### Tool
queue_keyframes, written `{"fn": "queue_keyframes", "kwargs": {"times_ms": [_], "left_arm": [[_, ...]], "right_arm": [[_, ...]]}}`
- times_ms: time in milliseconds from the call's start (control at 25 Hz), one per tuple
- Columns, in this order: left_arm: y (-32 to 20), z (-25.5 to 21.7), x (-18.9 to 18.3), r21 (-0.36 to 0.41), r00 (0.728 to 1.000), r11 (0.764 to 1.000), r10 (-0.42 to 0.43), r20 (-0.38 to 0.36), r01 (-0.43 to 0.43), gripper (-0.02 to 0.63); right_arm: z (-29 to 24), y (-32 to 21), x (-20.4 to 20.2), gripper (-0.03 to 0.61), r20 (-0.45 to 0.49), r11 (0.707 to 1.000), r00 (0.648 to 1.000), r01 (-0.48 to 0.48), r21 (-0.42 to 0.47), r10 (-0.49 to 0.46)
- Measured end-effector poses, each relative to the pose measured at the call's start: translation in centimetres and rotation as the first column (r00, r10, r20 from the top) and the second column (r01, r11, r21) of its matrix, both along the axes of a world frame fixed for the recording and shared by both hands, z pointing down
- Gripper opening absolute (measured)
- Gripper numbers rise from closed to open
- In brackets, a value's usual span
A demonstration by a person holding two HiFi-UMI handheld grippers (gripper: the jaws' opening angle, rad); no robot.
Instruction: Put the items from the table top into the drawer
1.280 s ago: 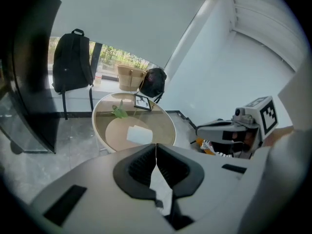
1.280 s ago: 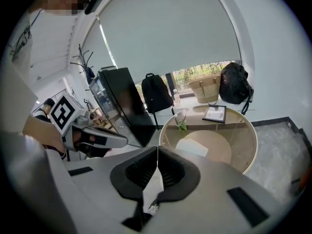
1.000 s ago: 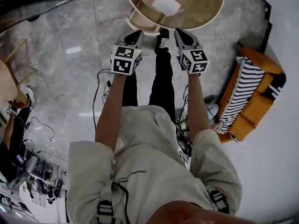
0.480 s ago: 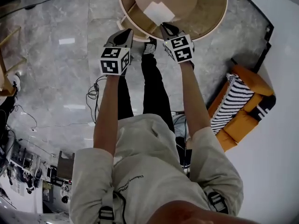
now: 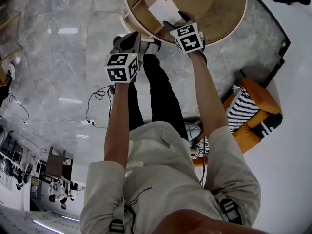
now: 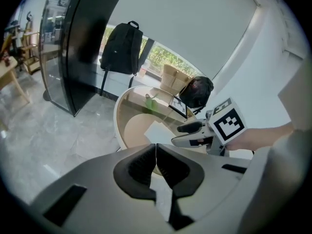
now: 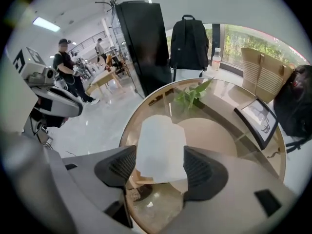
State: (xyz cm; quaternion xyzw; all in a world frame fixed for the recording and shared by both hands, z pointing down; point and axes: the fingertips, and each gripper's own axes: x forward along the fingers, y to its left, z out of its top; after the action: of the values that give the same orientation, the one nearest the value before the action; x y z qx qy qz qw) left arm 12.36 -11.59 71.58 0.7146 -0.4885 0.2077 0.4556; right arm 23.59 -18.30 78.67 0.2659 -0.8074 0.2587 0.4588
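Opens the right tongs above the white sheet on the round glass surface — framing it without pinching — and holds the left tongs pressed together, empty.

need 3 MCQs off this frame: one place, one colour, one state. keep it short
1. Where does the white sheet lie?
A. on the glass top of the round table
B. on the floor
C. on a chair

2. What colour is the hanging backpack?
A. red
B. black
C. white

3. How do the left gripper jaws stand?
A. wide apart
B. clamped on the sheet
C. together, nothing between

Key:
1 A: the sheet rests flat on the glass.
2 B: the backpack beyond the table is plainly black.
3 C: the left gripper view shows the pads meeting, empty.
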Motion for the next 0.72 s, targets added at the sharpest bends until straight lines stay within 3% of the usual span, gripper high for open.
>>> {"fn": "queue_keyframes", "kwargs": {"times_ms": [160, 360, 640, 720], "left_arm": [[0.7, 0.8, 0.4, 0.009, 0.999, 0.999, 0.043, 0.017, -0.043, 0.021], [2.2, 2.3, -1.8, 0.007, 0.991, 0.997, 0.082, 0.101, -0.083, 0.021], [5.1, 4.3, -4.1, 0.000, 0.996, 0.997, 0.073, 0.059, -0.073, 0.021], [5.6, 4.6, -4.7, 0.001, 0.996, 0.997, 0.075, 0.046, -0.075, 0.021]], "right_arm": [[2.4, -0.7, -0.5, 0.301, -0.005, 1.000, 1.000, 0.001, -0.017, -0.001], [5.1, 0.4, -1.8, 0.301, 0.002, 0.997, 1.000, -0.004, -0.071, 0.004], [5.6, 1.3, -2.8, 0.299, -0.057, 0.999, 0.998, -0.028, 0.015, 0.029], [5.5, 1.3, -3.0, 0.262, -0.059, 0.999, 0.997, -0.041, 0.020, 0.042]]}}
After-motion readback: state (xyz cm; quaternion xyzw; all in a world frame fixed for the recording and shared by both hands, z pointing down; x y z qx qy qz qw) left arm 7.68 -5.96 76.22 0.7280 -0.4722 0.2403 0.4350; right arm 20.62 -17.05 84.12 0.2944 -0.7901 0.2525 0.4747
